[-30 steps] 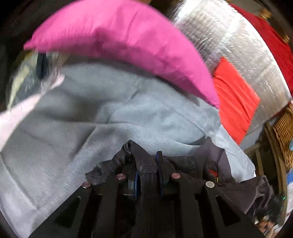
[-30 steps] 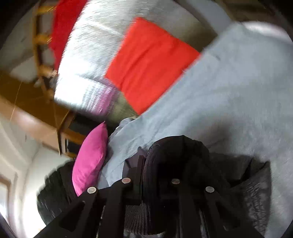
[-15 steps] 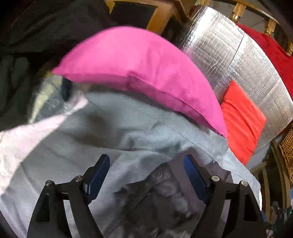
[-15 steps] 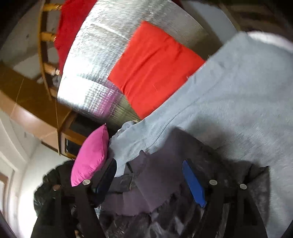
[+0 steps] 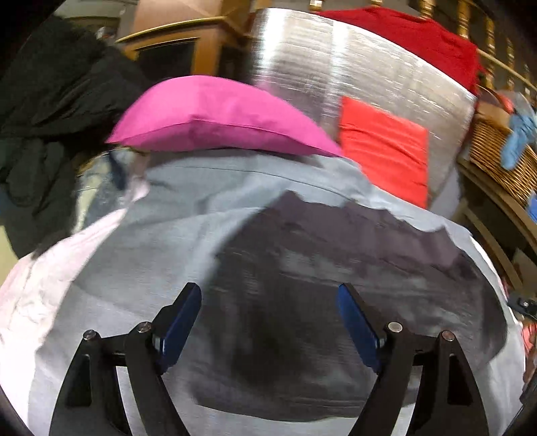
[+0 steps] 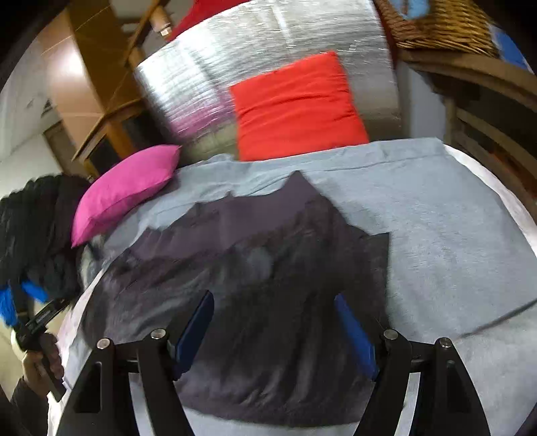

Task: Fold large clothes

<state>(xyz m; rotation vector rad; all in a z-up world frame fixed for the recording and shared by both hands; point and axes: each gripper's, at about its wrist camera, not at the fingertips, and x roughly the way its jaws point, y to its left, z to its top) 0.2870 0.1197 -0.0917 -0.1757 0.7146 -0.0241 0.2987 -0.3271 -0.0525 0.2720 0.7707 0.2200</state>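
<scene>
Left wrist view: I see my left tongs [image 5: 270, 313] wide apart, gripping nothing. The dark garment [image 5: 335, 268] lies below them, centre frame, on the grey sheet [image 5: 151, 268]. Pink pillow [image 5: 218, 117] upper centre.

Right wrist view: right tongs [image 6: 273, 317] likewise wide, empty, above the same garment [image 6: 268, 251]. Red cushion [image 6: 295, 104] sits upper centre.

Bed spread with a grey sheet [image 6: 446, 234]. At its head, a quilted silver panel [image 6: 188, 84] propped upright, a red cushion [image 6: 295, 107] leaning against it, a pink pillow [image 5: 214, 117] beside. Red cloth [image 5: 412, 37] draped over the wooden rail behind. Wicker basket [image 6: 443, 23] on wooden shelving. Heap of dark clothing [image 5: 57, 110] by a brown cabinet [image 5: 174, 43].
</scene>
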